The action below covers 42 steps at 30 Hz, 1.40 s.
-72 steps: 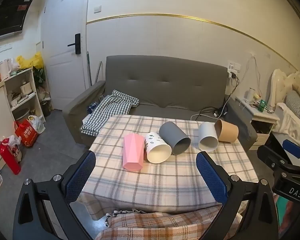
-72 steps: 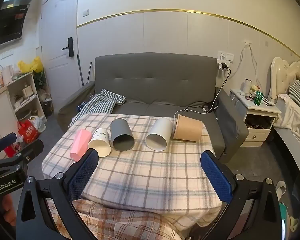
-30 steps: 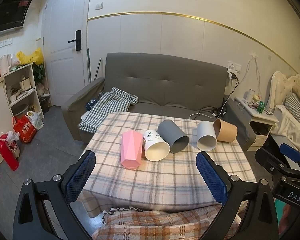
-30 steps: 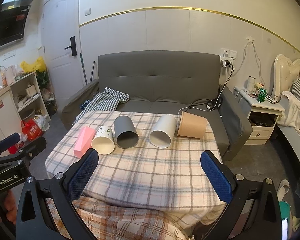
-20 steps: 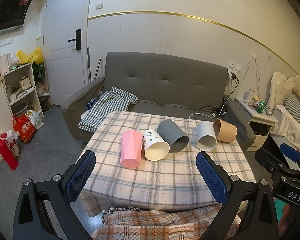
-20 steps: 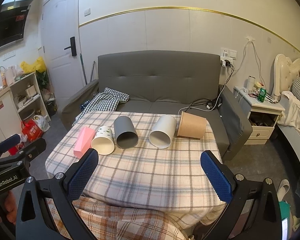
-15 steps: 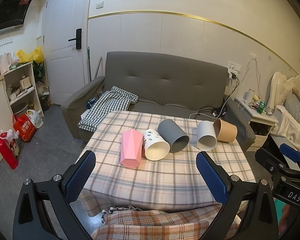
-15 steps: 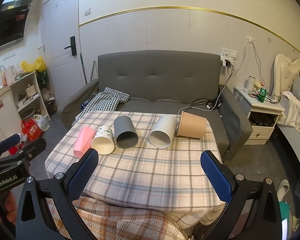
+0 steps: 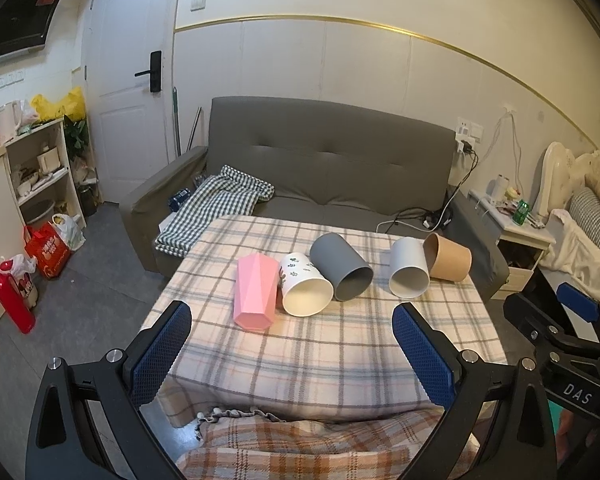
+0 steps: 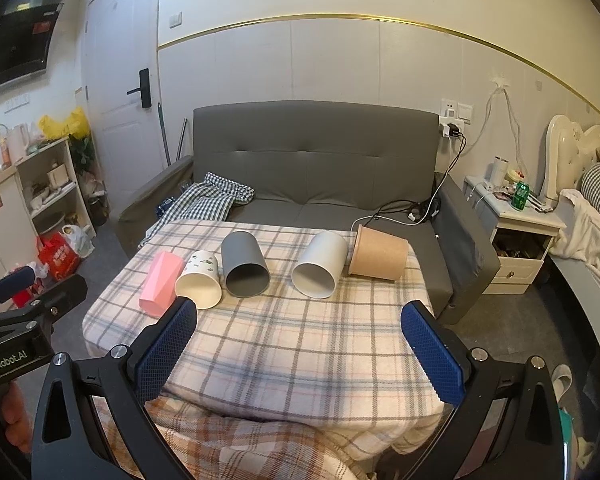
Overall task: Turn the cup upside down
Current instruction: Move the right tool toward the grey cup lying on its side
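Several cups lie on their sides in a row on a plaid-covered table (image 9: 324,344): a pink faceted cup (image 9: 255,292), a white cup with green print (image 9: 303,289), a dark grey cup (image 9: 342,266), a light grey cup (image 9: 409,267) and a brown paper cup (image 9: 448,258). The right wrist view shows the same row: pink (image 10: 160,278), white (image 10: 200,280), dark grey (image 10: 244,264), light grey (image 10: 321,264), brown (image 10: 378,254). My left gripper (image 9: 292,354) and right gripper (image 10: 300,350) are both open and empty, held above the table's near edge, well short of the cups.
A grey sofa (image 9: 324,168) with a checked cloth (image 9: 208,208) stands behind the table. A shelf unit (image 9: 40,176) and door are at the left, a nightstand (image 10: 516,236) and bed at the right. A second plaid cloth (image 9: 300,444) lies below the grippers.
Over the last seconds both views drew back and rose slightly, then held still. The cups have not moved. Both grippers stay open.
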Each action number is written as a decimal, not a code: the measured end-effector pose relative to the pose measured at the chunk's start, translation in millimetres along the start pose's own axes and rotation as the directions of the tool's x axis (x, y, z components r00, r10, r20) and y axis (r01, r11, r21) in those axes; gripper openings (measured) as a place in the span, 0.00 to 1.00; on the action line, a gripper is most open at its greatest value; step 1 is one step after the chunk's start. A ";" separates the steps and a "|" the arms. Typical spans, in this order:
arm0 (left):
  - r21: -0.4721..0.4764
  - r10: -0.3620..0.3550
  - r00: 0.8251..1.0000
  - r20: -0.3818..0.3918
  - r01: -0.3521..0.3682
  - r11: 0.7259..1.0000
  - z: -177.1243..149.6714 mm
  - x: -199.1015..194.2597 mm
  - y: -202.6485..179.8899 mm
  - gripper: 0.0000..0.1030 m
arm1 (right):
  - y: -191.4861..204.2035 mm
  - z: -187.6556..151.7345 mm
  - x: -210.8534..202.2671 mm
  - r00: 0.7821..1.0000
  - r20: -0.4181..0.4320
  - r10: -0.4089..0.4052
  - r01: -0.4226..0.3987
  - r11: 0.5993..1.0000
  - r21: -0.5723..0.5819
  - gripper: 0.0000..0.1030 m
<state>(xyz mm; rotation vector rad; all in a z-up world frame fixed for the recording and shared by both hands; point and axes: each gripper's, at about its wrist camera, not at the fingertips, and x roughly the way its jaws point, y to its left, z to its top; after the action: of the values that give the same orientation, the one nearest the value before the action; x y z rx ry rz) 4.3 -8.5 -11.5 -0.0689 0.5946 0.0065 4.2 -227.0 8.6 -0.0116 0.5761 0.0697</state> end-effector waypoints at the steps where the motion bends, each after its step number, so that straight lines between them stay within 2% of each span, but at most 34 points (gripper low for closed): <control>1: 0.000 -0.001 1.000 -0.004 0.001 1.000 2.4 0.8 -1.5 1.00 | -1.0 0.9 0.7 1.000 0.000 -0.003 0.003 1.000 0.000 1.00; 7: -0.010 -0.008 0.999 -0.038 0.007 1.000 16.4 11.7 -16.2 1.00 | -14.4 10.4 13.4 1.000 -0.010 -0.011 0.012 1.000 0.012 1.00; 16: 0.027 0.011 0.991 -0.134 -0.008 1.000 40.7 76.0 -60.3 1.00 | -53.9 22.8 61.7 0.997 -0.059 -0.056 0.059 0.997 0.045 1.00; 21: 0.015 0.041 0.974 -0.224 -0.039 0.999 44.3 137.5 -79.2 1.00 | -84.0 23.5 99.5 0.991 -0.109 -0.080 0.091 0.992 0.093 1.00; 26: 0.039 0.072 0.958 -0.278 -0.064 0.997 41.7 193.6 -92.8 0.99 | -111.0 21.9 132.8 0.986 -0.145 -0.084 0.104 0.985 0.136 1.00; 29: 0.038 0.064 0.949 -0.309 -0.056 0.998 40.9 221.7 -96.6 0.98 | -121.7 19.3 150.2 0.982 -0.167 -0.088 0.113 0.983 0.148 1.00; 34: 0.041 0.070 0.938 -0.339 -0.059 0.997 44.2 257.3 -100.5 0.98 | -136.1 8.9 175.5 0.973 -0.216 -0.079 0.120 0.976 0.182 1.00; 36: 0.051 0.088 0.932 -0.351 -0.075 0.996 43.1 266.8 -100.1 0.98 | -139.2 5.4 184.1 0.969 -0.234 -0.079 0.125 0.975 0.186 1.00; 38: 0.033 0.083 0.922 -0.379 -0.076 0.997 40.7 276.7 -97.0 0.98 | -141.7 2.1 191.3 0.966 -0.244 -0.080 0.129 0.973 0.191 1.00; 42: 0.043 0.085 0.912 -0.402 -0.074 0.996 35.6 287.7 -96.8 0.98 | -144.4 0.3 200.3 0.965 -0.254 -0.071 0.126 0.970 0.207 1.00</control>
<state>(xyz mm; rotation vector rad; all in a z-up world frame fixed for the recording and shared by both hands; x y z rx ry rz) 265.1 -106.7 -137.0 -0.0185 1.0119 0.0644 181.9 -358.5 -101.5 0.1701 0.8278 -0.0952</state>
